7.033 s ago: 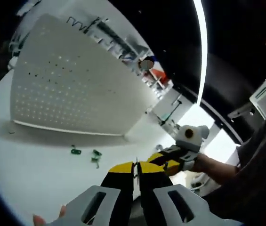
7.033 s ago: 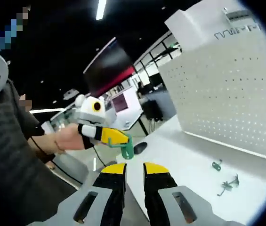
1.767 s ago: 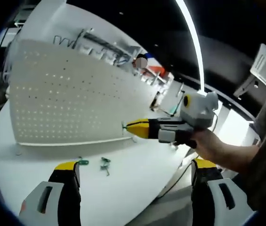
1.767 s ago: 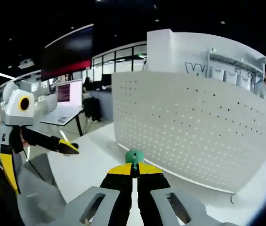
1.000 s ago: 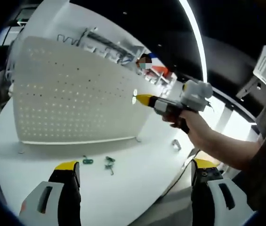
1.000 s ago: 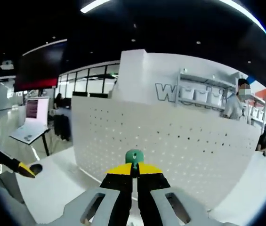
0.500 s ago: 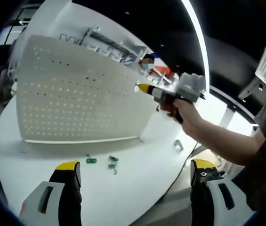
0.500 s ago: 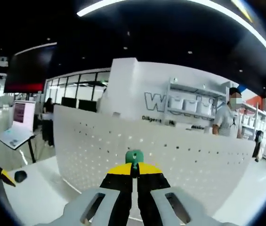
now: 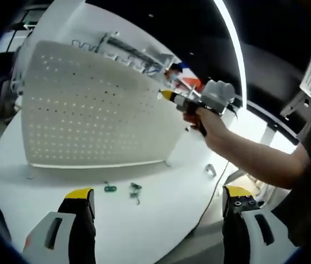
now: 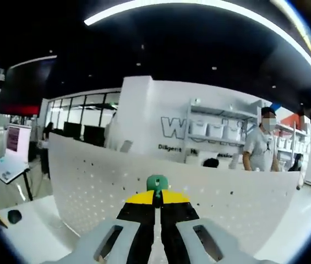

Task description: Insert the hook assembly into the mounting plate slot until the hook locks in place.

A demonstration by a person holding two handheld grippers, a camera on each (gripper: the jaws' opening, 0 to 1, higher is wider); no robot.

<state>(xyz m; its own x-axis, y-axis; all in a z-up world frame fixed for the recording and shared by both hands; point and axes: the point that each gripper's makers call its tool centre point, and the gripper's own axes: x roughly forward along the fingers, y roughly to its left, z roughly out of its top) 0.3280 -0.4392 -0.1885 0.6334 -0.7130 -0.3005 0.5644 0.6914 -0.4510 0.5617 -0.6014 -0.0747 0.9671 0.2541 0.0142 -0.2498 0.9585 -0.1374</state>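
Left gripper view: the left tool (image 9: 155, 206) stands wide open and idle over the counter (image 9: 161, 220); the right tool (image 9: 166, 95) is the nearer, its tip near the pegboard's (image 9: 89, 110) upper edge.

Right gripper view: the right tool (image 10: 156, 199) is clamped on the green hook (image 10: 156, 182); the pegboard (image 10: 210, 192) lies straight ahead along its jaws.

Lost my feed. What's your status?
Right hand-held gripper shut on green hook, at pegboard top corner. Left hand-held gripper open, empty. Two hooks on table. Path clear.

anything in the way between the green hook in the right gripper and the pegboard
Nothing visible. The right gripper is shut on the hook and points at the pegboard, with open air between. The spare hooks lie on the table, off the path.
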